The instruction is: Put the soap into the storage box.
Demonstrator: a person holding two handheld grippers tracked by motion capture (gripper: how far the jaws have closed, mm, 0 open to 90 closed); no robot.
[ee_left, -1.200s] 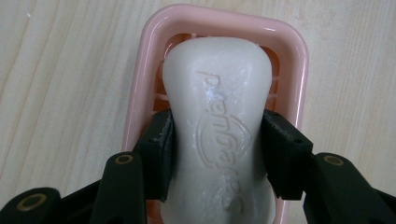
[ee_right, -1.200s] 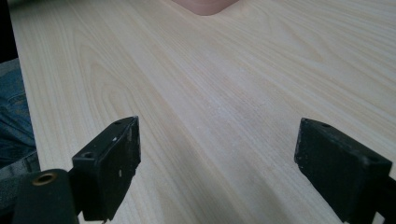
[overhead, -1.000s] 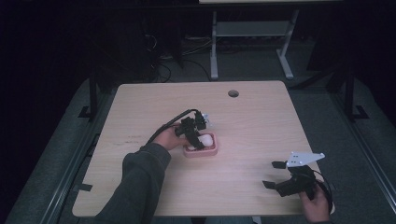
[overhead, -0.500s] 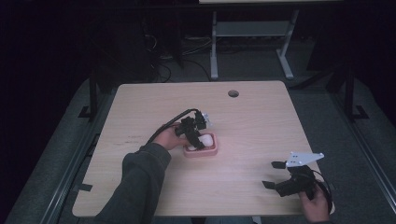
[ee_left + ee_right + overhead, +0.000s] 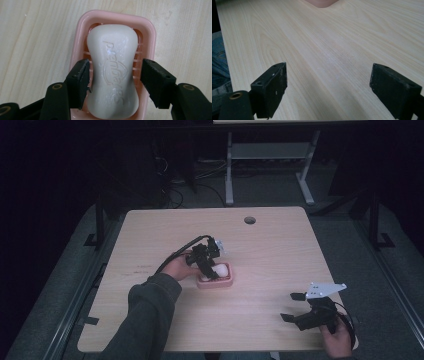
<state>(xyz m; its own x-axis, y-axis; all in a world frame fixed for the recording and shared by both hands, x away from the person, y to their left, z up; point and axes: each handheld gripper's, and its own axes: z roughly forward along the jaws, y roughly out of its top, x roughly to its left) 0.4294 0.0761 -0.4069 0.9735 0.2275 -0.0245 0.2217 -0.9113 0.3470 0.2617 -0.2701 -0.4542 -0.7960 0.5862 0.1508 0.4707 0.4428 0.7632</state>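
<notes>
Pink soap dish point(image 5: 77, 32) holds white soap bar point(image 5: 112, 70); left gripper point(image 5: 113, 75) just opening astride, right gripper point(image 5: 328, 90) wide.

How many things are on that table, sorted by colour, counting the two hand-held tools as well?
White: 1, the bar of soap, lying in the dish.
Pink: 1, the soap dish, resting on the wooden table.
Black: 2, the left gripper, its fingers either side of the soap and just opened, and the right gripper, open over bare wood.
Total: 4

left gripper point(image 5: 113, 75) jaws just opening off the soap bar point(image 5: 113, 72), pads now clear of it
</notes>
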